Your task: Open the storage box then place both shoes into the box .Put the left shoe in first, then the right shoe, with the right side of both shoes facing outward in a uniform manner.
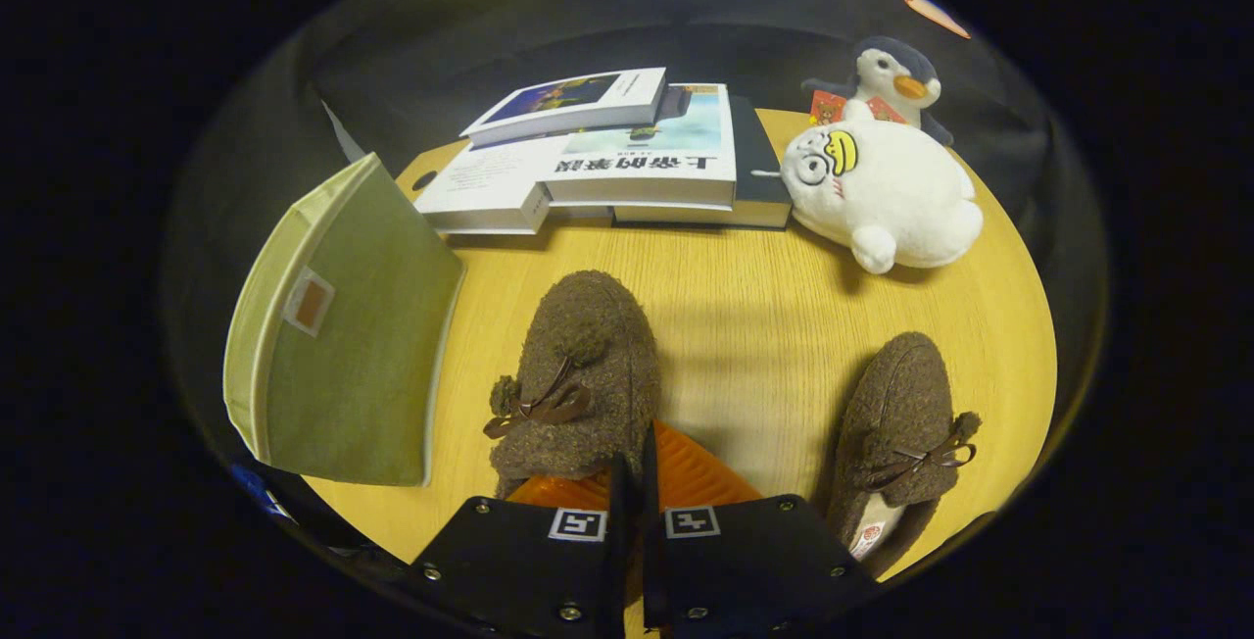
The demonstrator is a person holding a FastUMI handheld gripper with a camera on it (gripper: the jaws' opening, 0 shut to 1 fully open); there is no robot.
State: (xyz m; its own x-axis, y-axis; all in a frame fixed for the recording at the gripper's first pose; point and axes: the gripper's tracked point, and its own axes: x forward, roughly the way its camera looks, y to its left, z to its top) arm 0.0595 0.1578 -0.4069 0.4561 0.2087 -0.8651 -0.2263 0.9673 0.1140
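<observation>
Two brown fuzzy shoes are sitting on the table (745, 306): the left shoe (578, 365) just ahead of the gripper (635, 467), whose fingers are pressing its heel edge; the right shoe (901, 423) beside. The green storage box (343, 325) is standing left of that shoe, three books (627, 159) and two plush toys (882, 178) beyond.

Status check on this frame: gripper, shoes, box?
Gripper shut on the left shoe at its heel edge. Right shoe on the table, untouched. Green storage box stands beside the left shoe. Nothing in the way.

Table (745, 316): shoes (583, 365), books (627, 164), box (343, 325), plush (882, 193).
</observation>
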